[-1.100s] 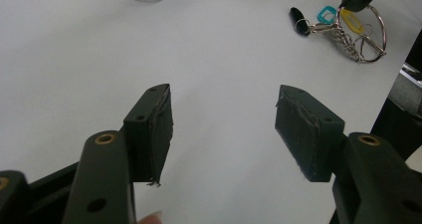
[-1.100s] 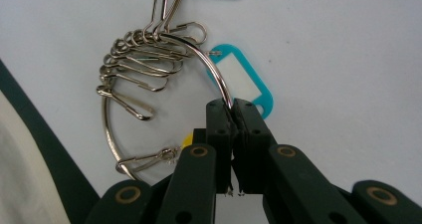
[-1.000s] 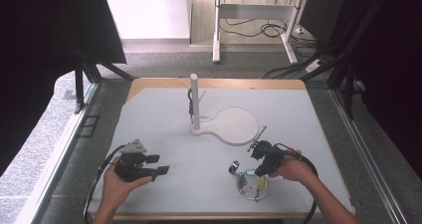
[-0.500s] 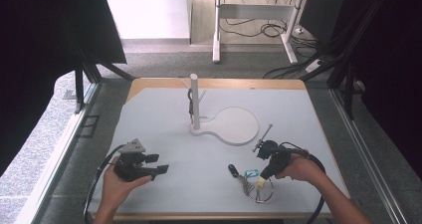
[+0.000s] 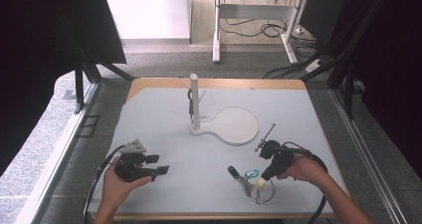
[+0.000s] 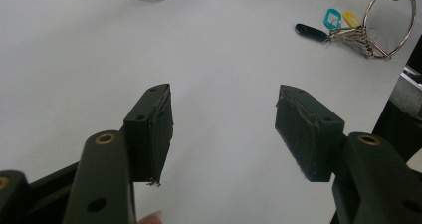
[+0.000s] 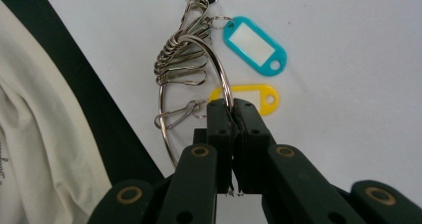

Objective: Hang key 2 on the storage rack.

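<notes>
A large metal key ring point(image 7: 164, 118) lies flat on the white table near its front edge. It carries several wire clips point(image 7: 181, 64), a teal tag point(image 7: 255, 46), a yellow tag point(image 7: 249, 94) and a black fob point(image 5: 233, 171). My right gripper point(image 7: 231, 107) is shut on the ring's wire; in the high view the right gripper point(image 5: 264, 178) is at the front right. My left gripper point(image 5: 160, 164) is held at the front left, open and holding nothing, its jaws wide apart point(image 6: 224, 114) over bare table. The key ring point(image 6: 393, 30) lies far ahead of it.
A white stand with an upright post point(image 5: 194, 102) and a round base plate point(image 5: 234, 126) sits at the table's middle back. A small hook on the post point(image 5: 189, 107) holds something dark. A cable point(image 5: 318, 184) loops from the right gripper. The person's light shirt point(image 7: 45, 149) shows beyond the table edge.
The right hand has shifted slightly right and toward the front edge, with the key ring drawn along. The left gripper has stayed put.
</notes>
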The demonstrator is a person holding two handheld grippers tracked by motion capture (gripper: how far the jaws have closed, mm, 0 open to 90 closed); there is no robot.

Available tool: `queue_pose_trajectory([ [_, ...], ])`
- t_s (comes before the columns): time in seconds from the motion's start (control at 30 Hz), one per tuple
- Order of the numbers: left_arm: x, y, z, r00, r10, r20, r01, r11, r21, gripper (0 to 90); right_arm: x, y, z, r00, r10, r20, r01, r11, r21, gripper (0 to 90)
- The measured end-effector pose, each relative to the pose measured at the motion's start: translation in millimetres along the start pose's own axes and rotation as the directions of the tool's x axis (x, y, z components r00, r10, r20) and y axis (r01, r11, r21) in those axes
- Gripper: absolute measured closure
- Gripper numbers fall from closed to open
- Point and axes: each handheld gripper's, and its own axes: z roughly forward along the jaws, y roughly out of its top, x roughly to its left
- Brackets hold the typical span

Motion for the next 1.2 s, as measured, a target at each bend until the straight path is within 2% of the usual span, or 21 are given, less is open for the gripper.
queue_pose_trajectory([
  [0.13, 2.9, -1.7, 0.0, 0.9996, -0.019, 0.019, 0.019, 0.9998, -0.003, 40.4, 0.6, 2.7, -5.0, 1.0, 0.002, -0.008, -0.002, 1.0, 0.015, 86.8],
  [0.23, 3.8, -2.6, 0.4, 0.9993, -0.031, 0.019, 0.031, 0.9995, -0.001, 40.4, -0.9, 6.5, -12.4, 0.9998, 0.01, 0.019, -0.01, 1.0, 0.004, 87.1],
  [0.33, 3.5, -2.5, 0.2, 0.9991, -0.035, 0.026, 0.035, 0.9994, -0.006, 40.4, -2.2, 11.9, -20.8, 0.9996, 0.008, 0.028, -0.008, 1.0, 0.004, 87.3],
  [0.6, 4.7, -2.7, -0.5, 0.9991, -0.034, 0.026, 0.034, 0.9994, -0.002, 40.4, -2.7, 30.2, -45.3, 0.9979, -0.014, 0.063, 0.012, 0.999, 0.032, 87.5],
  [0.83, 7.6, -3.7, -2.6, 0.9989, -0.041, 0.024, 0.042, 0.9991, -0.012, 40.5, -5.3, 44.3, -70.3, 0.9966, -0.012, 0.082, 0.01, 1.0, 0.026, 87.6],
  [1.0, 7.8, -4.0, -2.3, 0.9987, -0.041, 0.032, 0.041, 0.999, -0.014, 40.6, -8.3, 52.2, -79.9, 0.9974, -0.003, 0.072, 0.002, 1.0, 0.011, 87.6],
  [1.2, 8.3, -4.0, -3.3, 0.9987, -0.04, 0.03, 0.041, 0.999, -0.016, 40.7, -10.6, 61.4, -88.7, 0.9959, -0.01, 0.09, 0.008, 1.0, 0.014, 87.6],
])
